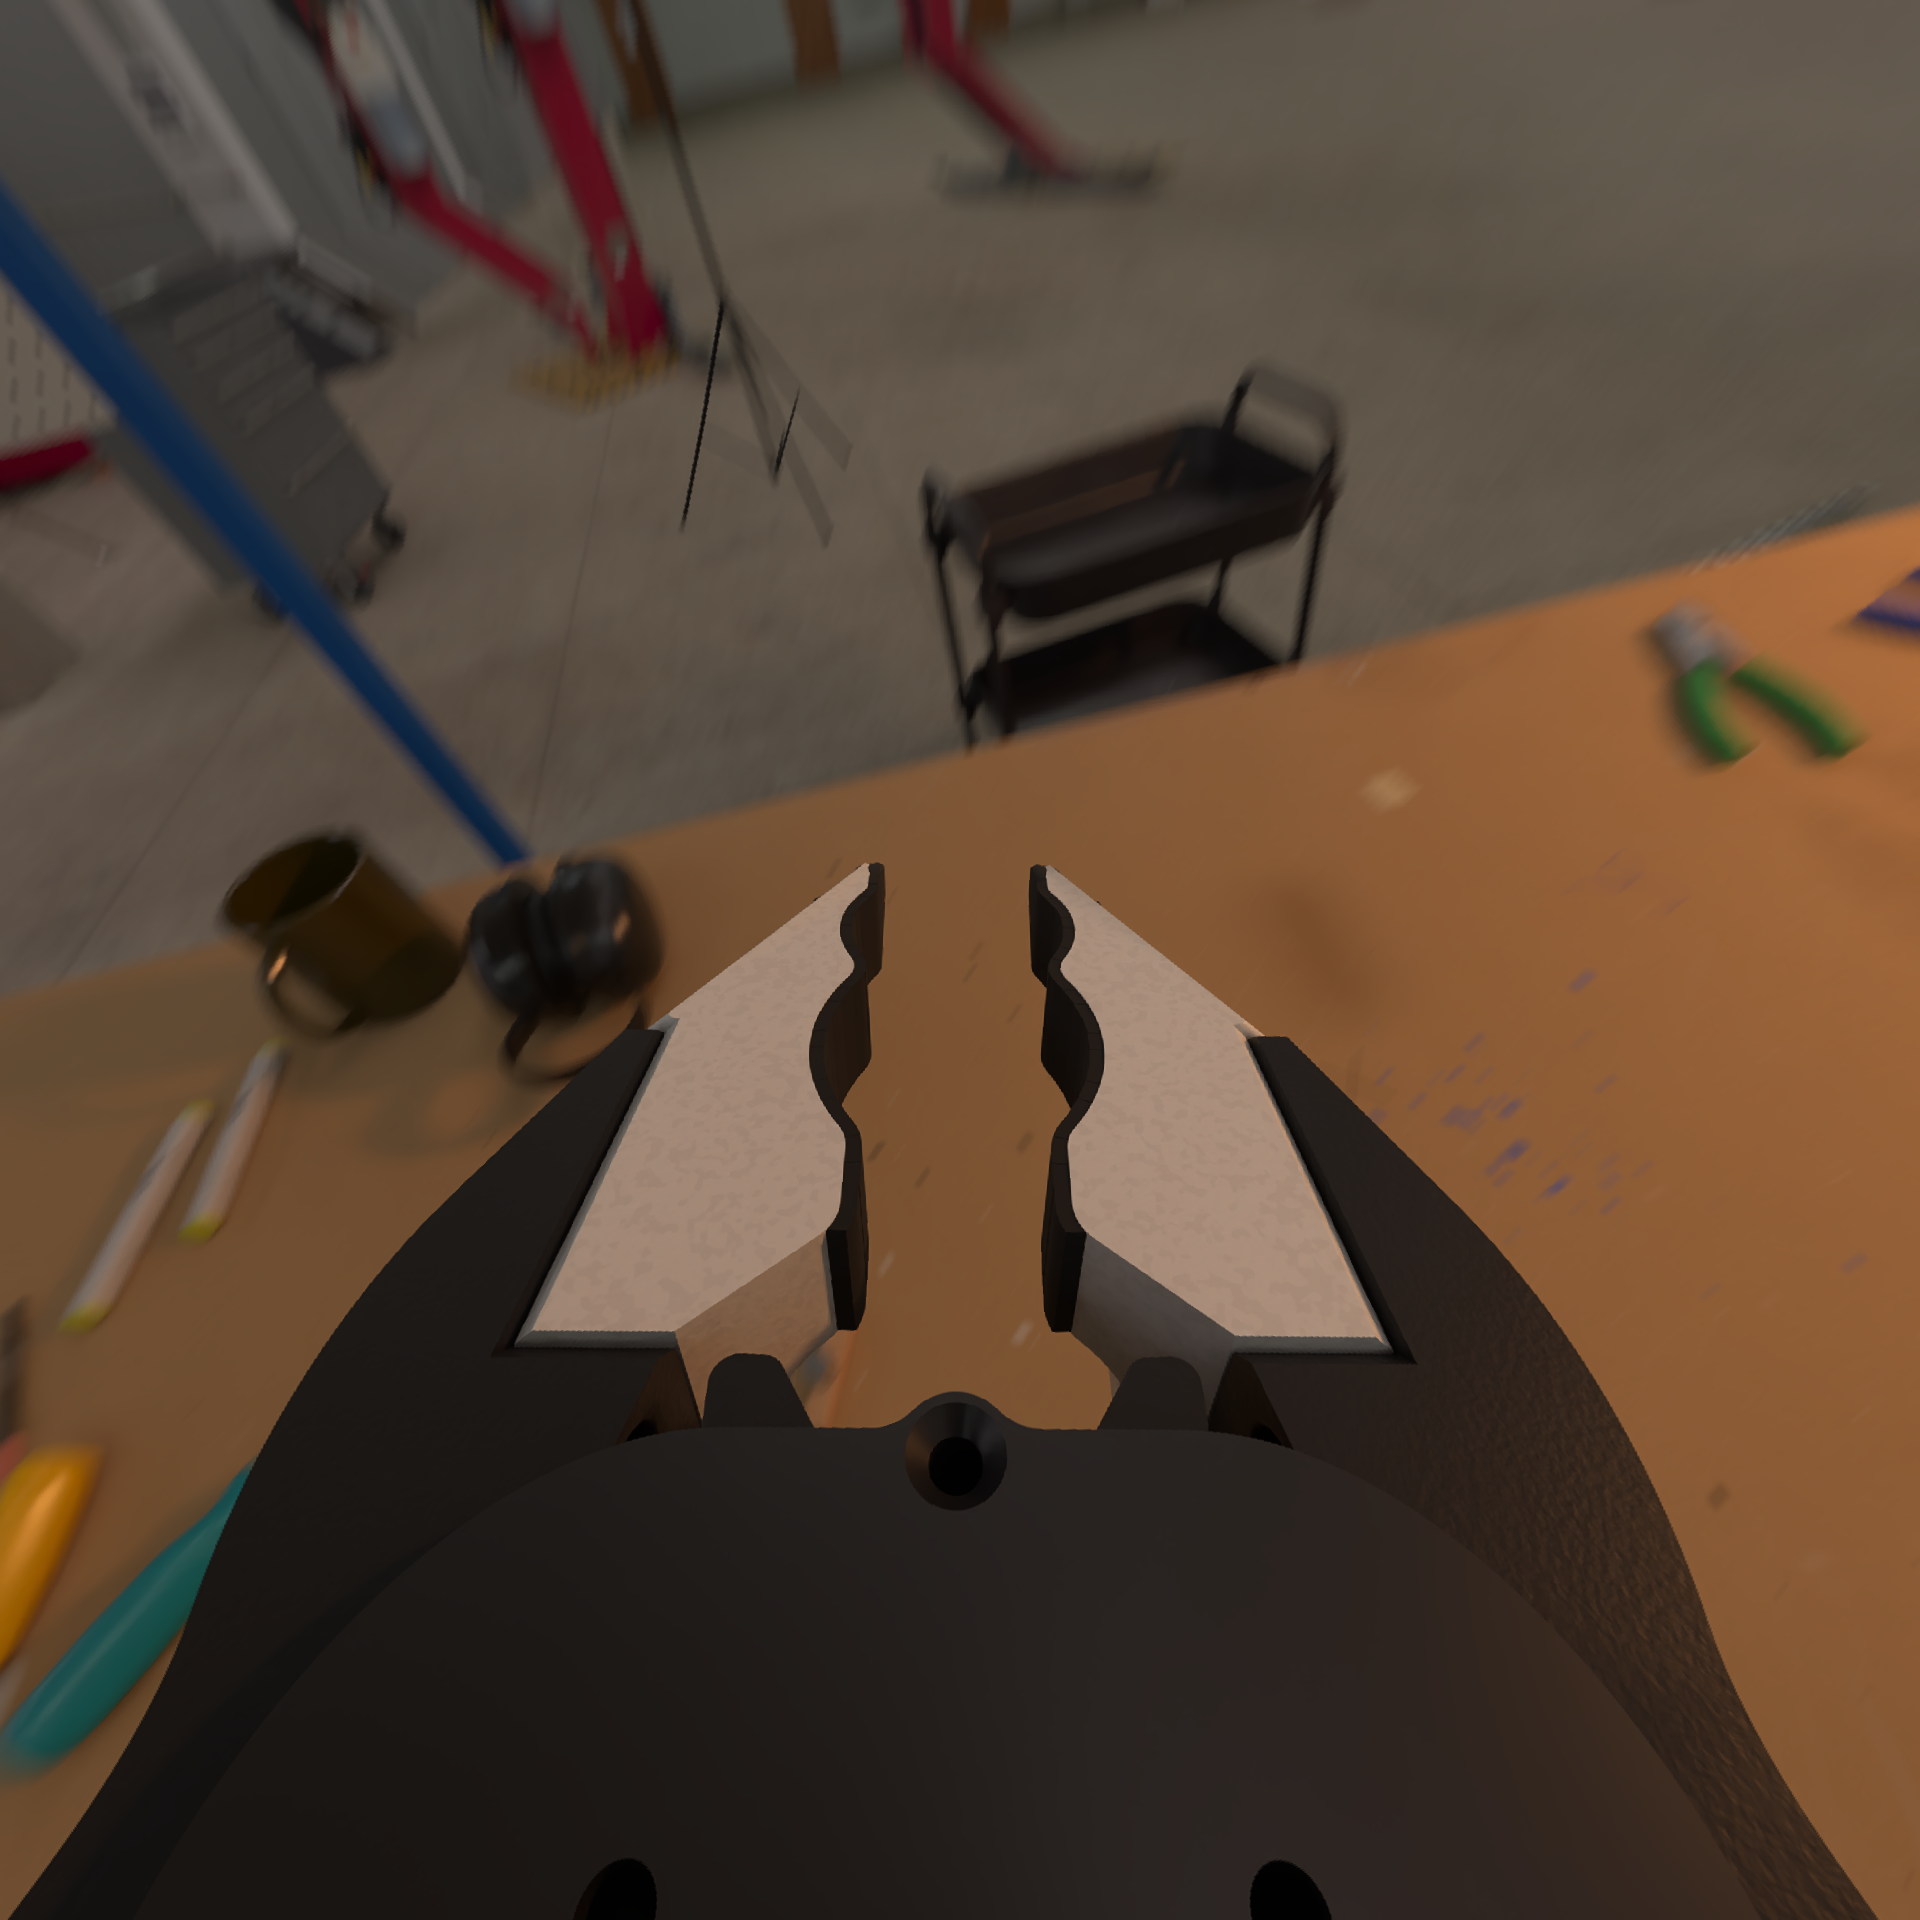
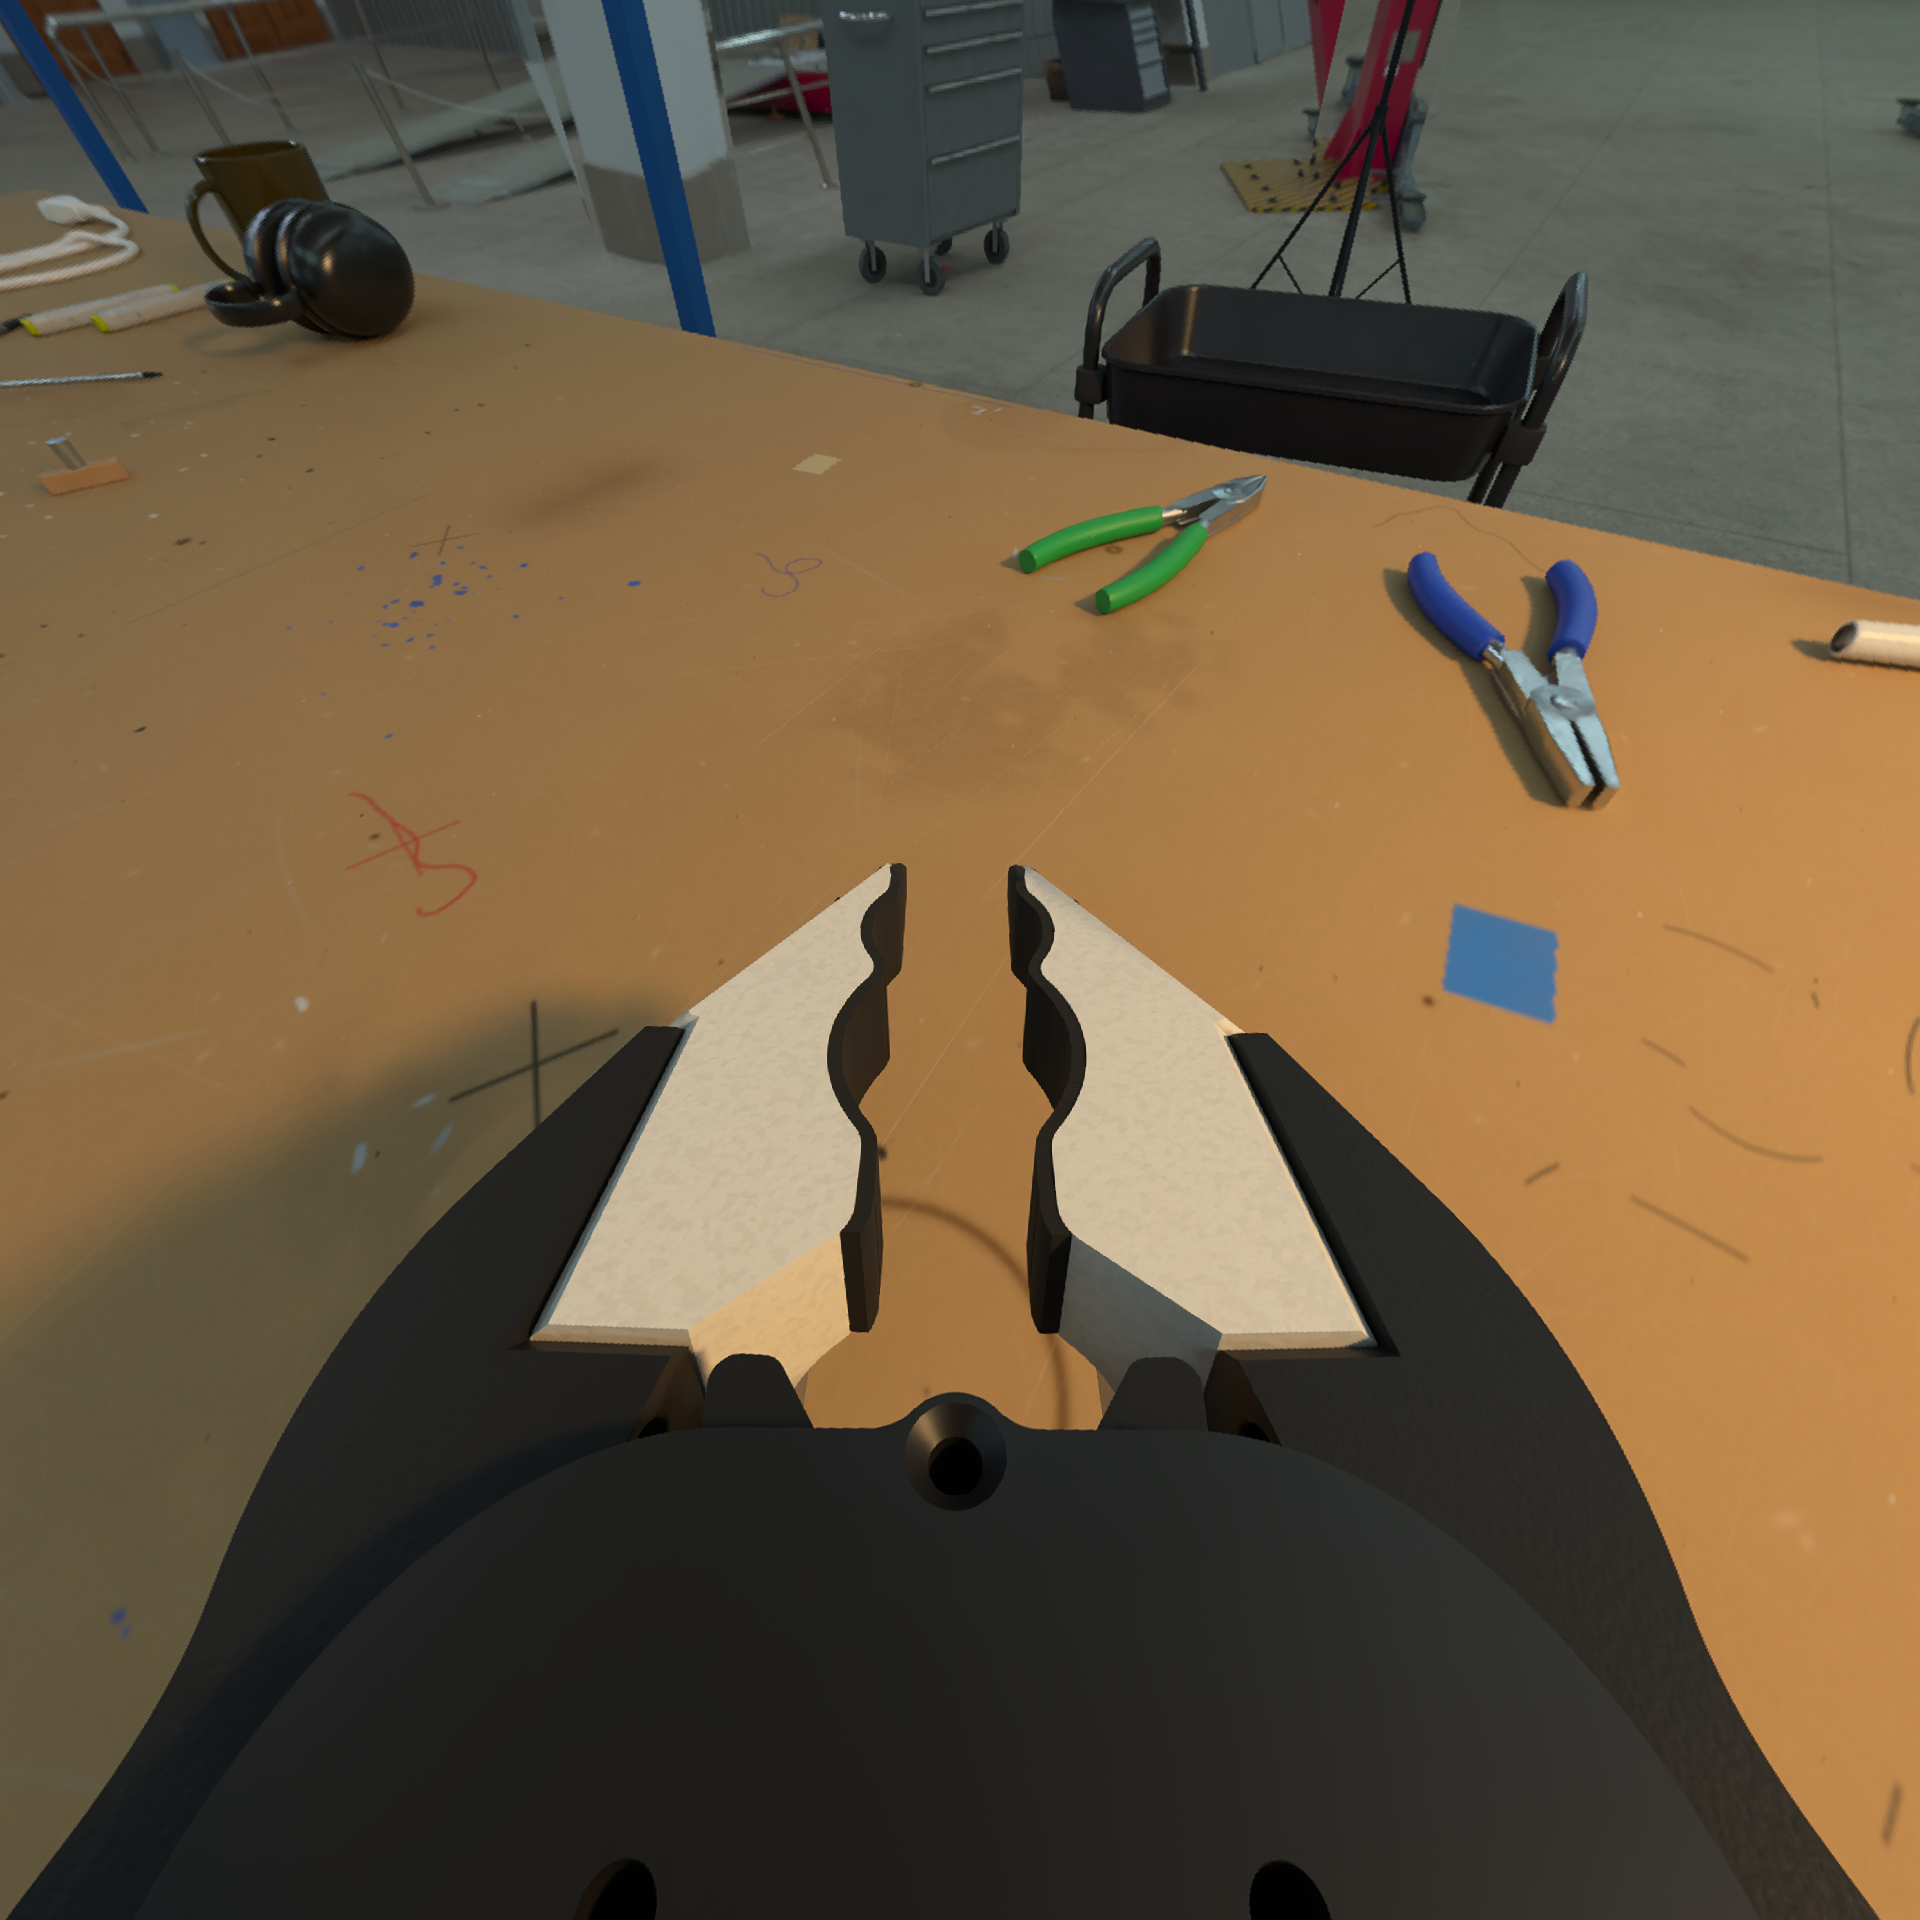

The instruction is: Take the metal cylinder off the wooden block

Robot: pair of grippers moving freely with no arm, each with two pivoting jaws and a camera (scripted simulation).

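Two sets of black-and-beige tongs, left (image 1: pixel 956 873) and right (image 2: pixel 956 873), spread and empty; small shiny metal cylinder (image 2: pixel 64 450) upright on flat wooden block (image 2: pixel 85 476), untouched, far across orange surface (image 2: pixel 727 727).

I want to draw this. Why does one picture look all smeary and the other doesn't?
Left wrist view: mug, pens and green pliers are streaked with motion blur. Right wrist view: everything is crisp, with a dark shadow on the table beside the right gripper.
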